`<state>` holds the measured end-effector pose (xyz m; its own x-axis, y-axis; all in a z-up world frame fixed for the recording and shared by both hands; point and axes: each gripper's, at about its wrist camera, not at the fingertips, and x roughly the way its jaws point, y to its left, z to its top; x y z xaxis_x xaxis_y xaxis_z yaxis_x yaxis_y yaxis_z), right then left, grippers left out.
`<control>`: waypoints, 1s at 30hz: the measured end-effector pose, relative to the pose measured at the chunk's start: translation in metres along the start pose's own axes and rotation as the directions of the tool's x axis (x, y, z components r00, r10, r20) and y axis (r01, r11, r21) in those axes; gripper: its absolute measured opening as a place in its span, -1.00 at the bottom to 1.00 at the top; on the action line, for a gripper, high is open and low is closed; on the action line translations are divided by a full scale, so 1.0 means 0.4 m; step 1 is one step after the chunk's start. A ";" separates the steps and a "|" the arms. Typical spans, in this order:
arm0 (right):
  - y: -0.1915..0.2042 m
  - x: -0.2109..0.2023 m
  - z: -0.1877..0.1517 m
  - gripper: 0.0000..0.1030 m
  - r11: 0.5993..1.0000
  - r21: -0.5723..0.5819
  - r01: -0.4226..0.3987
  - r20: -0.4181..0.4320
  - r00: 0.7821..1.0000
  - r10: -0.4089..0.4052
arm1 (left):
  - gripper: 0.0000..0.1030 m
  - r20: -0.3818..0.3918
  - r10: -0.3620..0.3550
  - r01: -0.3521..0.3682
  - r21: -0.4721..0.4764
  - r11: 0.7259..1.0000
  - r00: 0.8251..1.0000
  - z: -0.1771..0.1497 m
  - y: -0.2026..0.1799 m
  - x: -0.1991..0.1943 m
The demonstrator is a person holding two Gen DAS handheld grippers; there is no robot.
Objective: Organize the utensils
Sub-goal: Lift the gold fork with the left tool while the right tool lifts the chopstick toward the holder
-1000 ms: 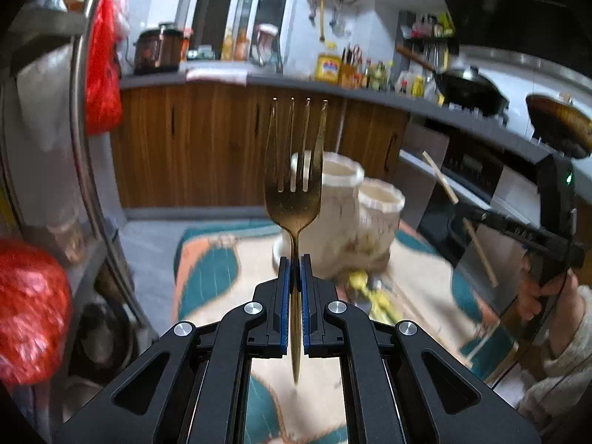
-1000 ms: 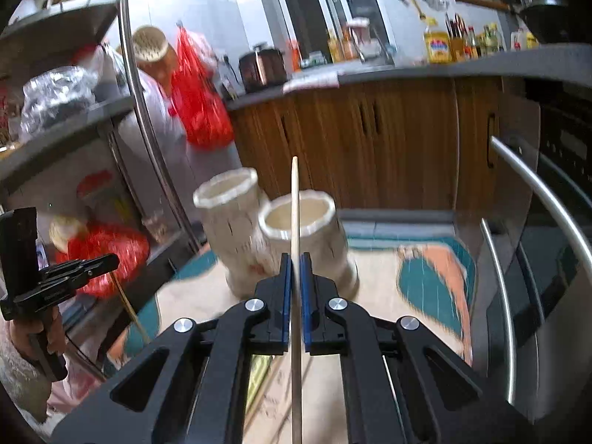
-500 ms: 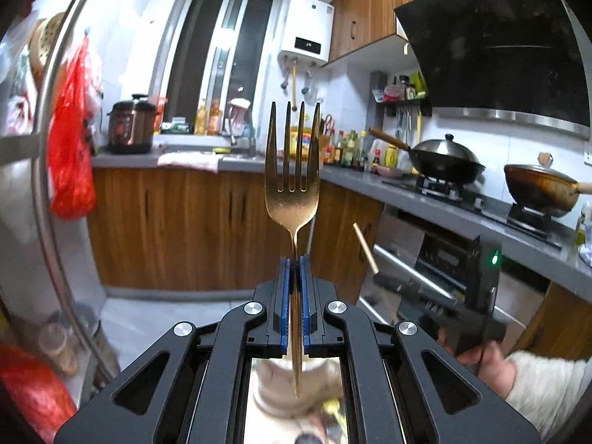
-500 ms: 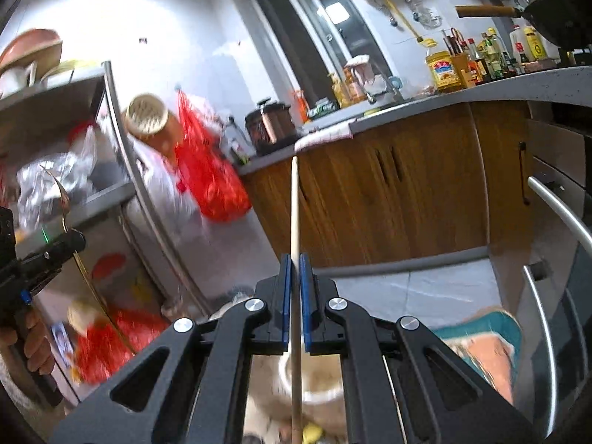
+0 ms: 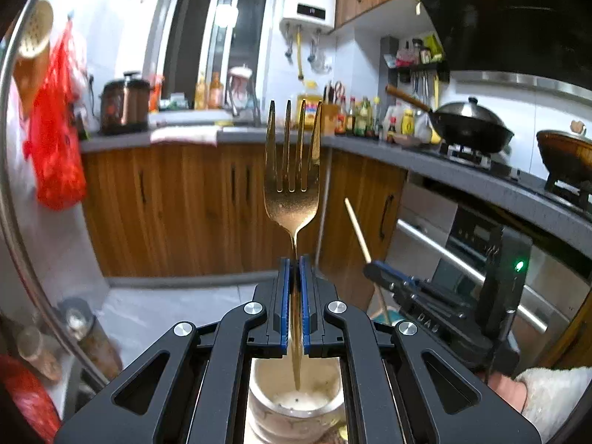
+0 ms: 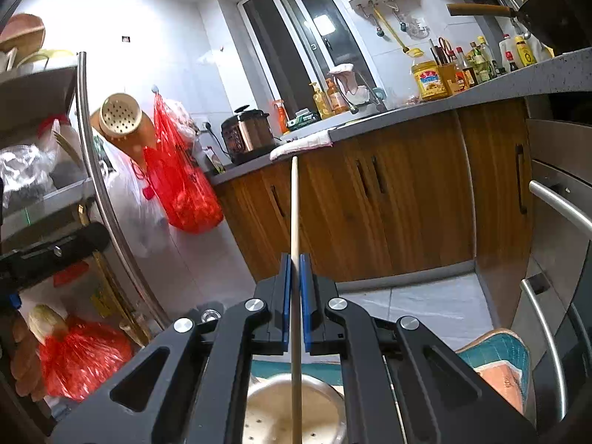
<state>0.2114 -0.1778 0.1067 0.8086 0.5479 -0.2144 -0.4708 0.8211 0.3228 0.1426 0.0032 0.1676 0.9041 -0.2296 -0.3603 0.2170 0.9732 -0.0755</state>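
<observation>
While both claws are loaded, neither item is released yet. Left gripper (image 5: 295, 259) is clamped on the neck of a gold fork (image 5: 292, 181), tines up, handle tip hanging into the mouth of a pale holder cup (image 5: 296, 403) directly below. Fork looks like polished metal: stiff, fairly heavy for its size, slippery against the pads. Grip near the neck seems right; the head stays balanced and the shaft runs straight down between the pads.

Right gripper (image 6: 295, 259) is pinched on a single wooden chopstick (image 6: 294, 203), upright, lower end inside a second holder (image 6: 270, 407) with a perforated bottom. Chopstick is light, rigid and thin; likely to pivot if held off-centre. Mid-shaft hold looks fine.

From the left view, the chopstick (image 5: 357, 229) leans slightly and the right gripper (image 5: 388, 281) sits just beside the left one.

Judgement: both are aligned over their cups; lower a bit before letting go, or the fork will clatter. Cups look ceramic, so maybe chippable.
</observation>
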 end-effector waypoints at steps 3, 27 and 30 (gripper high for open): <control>-0.013 -0.003 -0.024 -0.90 1.000 0.001 -0.005 -0.024 1.000 0.005 | -0.88 -0.043 -0.009 0.008 -0.013 1.000 0.999 -0.040 0.012 0.023; 0.034 -0.083 -0.101 -0.90 0.996 -0.094 -0.010 -0.242 0.970 -0.013 | -0.88 -0.163 0.001 -0.007 -0.036 0.999 0.987 -0.153 0.044 0.021; 0.030 -0.078 -0.100 -0.90 0.996 -0.094 0.008 -0.245 0.969 -0.031 | -0.88 -0.164 0.012 -0.020 -0.045 0.999 0.986 -0.148 0.050 0.026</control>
<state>0.1662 -0.1785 0.0804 0.7112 0.5450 -0.4440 -0.4956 0.8367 0.2332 0.1343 0.0209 0.1072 0.8341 -0.2129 -0.5088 0.1822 0.9771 -0.1100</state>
